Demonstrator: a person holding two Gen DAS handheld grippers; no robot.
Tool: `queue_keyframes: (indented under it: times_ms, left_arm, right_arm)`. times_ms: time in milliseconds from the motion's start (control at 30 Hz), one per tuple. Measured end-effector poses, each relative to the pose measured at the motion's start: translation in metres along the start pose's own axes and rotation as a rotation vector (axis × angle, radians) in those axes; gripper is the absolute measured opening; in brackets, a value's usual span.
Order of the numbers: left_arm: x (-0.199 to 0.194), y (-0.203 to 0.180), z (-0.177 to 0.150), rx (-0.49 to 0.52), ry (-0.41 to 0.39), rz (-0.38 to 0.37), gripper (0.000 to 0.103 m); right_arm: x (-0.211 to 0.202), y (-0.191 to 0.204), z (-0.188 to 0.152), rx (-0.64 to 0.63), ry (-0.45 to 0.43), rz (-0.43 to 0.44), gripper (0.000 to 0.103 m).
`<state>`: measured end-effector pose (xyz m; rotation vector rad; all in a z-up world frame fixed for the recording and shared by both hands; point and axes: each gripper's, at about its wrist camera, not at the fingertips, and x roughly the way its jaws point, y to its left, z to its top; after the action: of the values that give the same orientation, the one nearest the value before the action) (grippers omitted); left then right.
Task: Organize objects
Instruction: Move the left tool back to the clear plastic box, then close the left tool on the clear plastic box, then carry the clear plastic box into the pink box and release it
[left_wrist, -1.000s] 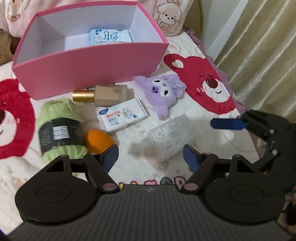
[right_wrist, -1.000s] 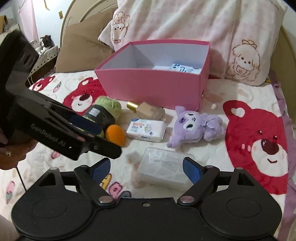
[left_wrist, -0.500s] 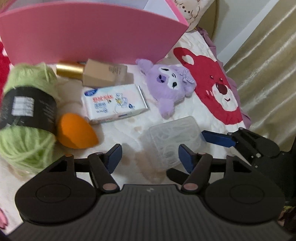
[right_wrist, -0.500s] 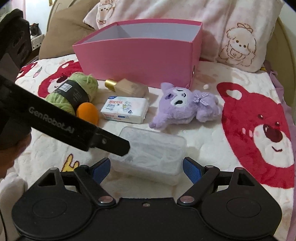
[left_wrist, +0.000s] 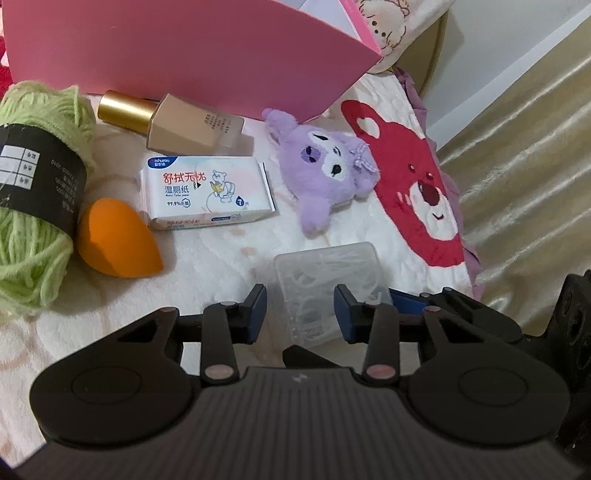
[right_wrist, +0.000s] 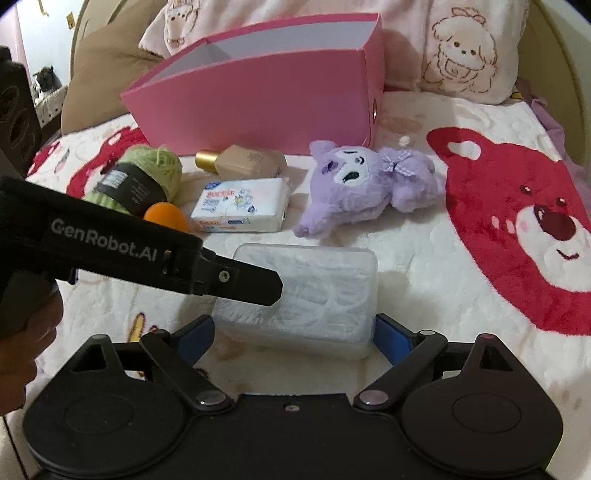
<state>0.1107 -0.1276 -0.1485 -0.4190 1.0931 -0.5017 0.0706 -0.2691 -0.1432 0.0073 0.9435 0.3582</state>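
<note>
A clear plastic box (left_wrist: 327, 275) (right_wrist: 314, 291) lies on the bedspread. My left gripper (left_wrist: 300, 313) is open with its fingers around the box's near end. My right gripper (right_wrist: 293, 334) is open, a finger on each side of the same box. Beyond lie a purple plush (left_wrist: 325, 170) (right_wrist: 362, 188), a wet-wipes pack (left_wrist: 208, 192) (right_wrist: 242, 205), a beige bottle with a gold cap (left_wrist: 181, 127) (right_wrist: 245, 162), an orange sponge (left_wrist: 114, 238) (right_wrist: 166, 216) and green yarn (left_wrist: 35, 203) (right_wrist: 140, 181). The pink box (left_wrist: 184, 55) (right_wrist: 266, 99) stands behind them.
The bedspread has red bear prints (right_wrist: 524, 221). Pillows (right_wrist: 469, 51) lean behind the pink box. A curtain (left_wrist: 524, 166) hangs at the right in the left wrist view. The left gripper's body (right_wrist: 122, 251) crosses the right wrist view at left.
Both grippers have moved down and forward onto the clear box. The left gripper's fingers have narrowed around it. The pink box's inside has gone out of the left view.
</note>
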Motion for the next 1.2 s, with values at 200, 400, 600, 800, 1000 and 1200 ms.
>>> queue_keyframes:
  times_ms: [200, 400, 600, 800, 1000, 1200]
  left_arm:
    - [-0.028, -0.004, -0.001, 0.031, -0.007, -0.012, 0.039]
    - [-0.069, -0.017, -0.001, 0.124, -0.03, -0.002, 0.039]
    - [-0.106, -0.025, 0.01, 0.183, -0.077, 0.005, 0.039]
    - [-0.14, -0.028, 0.039, 0.188, -0.124, -0.004, 0.039]
    - [-0.166, -0.033, 0.087, 0.198, -0.165, 0.019, 0.039]
    - [-0.156, -0.026, 0.141, 0.152, -0.173, 0.037, 0.039]
  right_arm:
    - [-0.029, 0.011, 0.007, 0.049, -0.032, 0.029, 0.094]
    - [-0.056, 0.032, 0.021, 0.031, -0.071, 0.045, 0.094]
    - [-0.08, 0.055, 0.039, -0.018, -0.122, 0.025, 0.088]
    - [-0.1, 0.069, 0.074, -0.068, -0.164, 0.016, 0.08]
    - [-0.108, 0.061, 0.124, -0.046, -0.173, 0.059, 0.063]
    - [-0.088, 0.044, 0.177, 0.002, -0.138, 0.062, 0.056]
